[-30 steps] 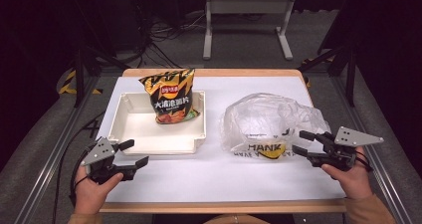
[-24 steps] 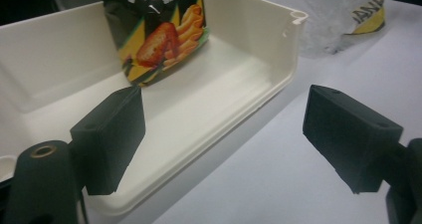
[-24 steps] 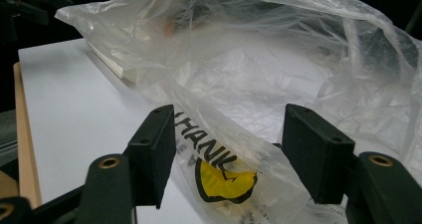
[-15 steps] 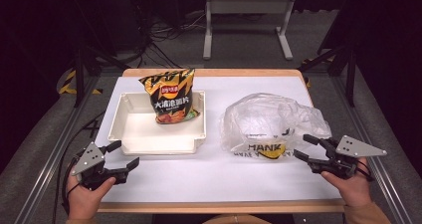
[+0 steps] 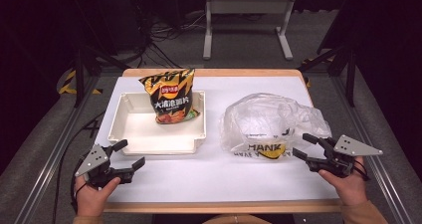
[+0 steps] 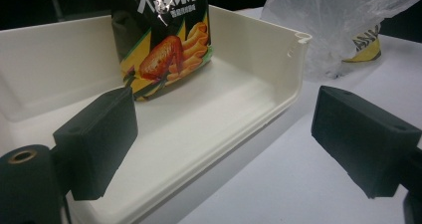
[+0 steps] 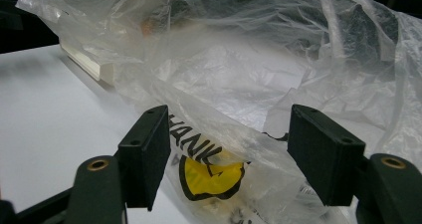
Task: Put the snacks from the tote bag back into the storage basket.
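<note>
A black and yellow chip bag (image 5: 171,97) stands upright at the back of a white tray (image 5: 129,134). To the right of the tray lies a crumpled clear plastic bag (image 5: 268,119) with a yellow smiley print. My left gripper (image 5: 130,153) is at the tray's near left corner; its jaws have just been opening and stand open, with the tray's front wall (image 6: 259,50) ahead between them and the chip bag (image 6: 164,45) beyond. My right gripper (image 5: 301,145) is at the plastic bag's near right edge. Its jaws (image 7: 229,154) have just been opening too, and loose film of the plastic bag (image 7: 239,74) lies between them unpressed.
Everything rests on a white table top (image 5: 214,179) with a wooden edge. Beyond the table stand a metal frame (image 5: 246,15) and cables on a dark floor. Black rails run along both sides of the table.
Both grippers' jaws have spread wider. The right gripper has drawn back a little from the plastic bag. The chip bag, tray and plastic bag have not moved.
</note>
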`<state>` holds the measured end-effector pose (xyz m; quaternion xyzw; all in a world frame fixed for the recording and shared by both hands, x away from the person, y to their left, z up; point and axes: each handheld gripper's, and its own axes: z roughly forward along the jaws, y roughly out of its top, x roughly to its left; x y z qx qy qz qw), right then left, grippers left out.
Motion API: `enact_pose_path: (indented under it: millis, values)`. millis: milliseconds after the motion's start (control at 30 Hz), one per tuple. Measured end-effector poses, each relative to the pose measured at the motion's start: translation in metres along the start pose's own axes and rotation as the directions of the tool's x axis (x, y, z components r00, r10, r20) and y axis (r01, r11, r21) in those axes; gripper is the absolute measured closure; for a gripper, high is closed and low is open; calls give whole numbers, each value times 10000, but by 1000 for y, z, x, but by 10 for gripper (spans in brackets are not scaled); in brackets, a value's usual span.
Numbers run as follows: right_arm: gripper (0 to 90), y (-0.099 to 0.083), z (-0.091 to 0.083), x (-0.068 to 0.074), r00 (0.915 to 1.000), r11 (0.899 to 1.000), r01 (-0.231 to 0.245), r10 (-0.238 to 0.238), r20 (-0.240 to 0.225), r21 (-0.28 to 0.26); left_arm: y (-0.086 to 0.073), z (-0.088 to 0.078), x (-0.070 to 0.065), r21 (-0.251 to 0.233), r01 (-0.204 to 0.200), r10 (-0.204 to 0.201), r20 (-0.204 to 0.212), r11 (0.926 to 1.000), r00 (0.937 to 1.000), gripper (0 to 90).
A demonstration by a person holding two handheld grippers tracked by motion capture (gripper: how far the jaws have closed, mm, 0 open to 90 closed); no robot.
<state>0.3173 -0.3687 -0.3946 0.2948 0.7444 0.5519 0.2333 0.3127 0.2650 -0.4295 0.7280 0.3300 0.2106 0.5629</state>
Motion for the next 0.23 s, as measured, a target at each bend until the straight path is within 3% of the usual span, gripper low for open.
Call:
enact_pose_path:
  millis: [233]
  values:
    - [341, 0, 0, 0, 10000, 10000, 28, -29, -6, -78, 0, -1, 0, 171, -117, 119, -125, 9998, 9999, 113]
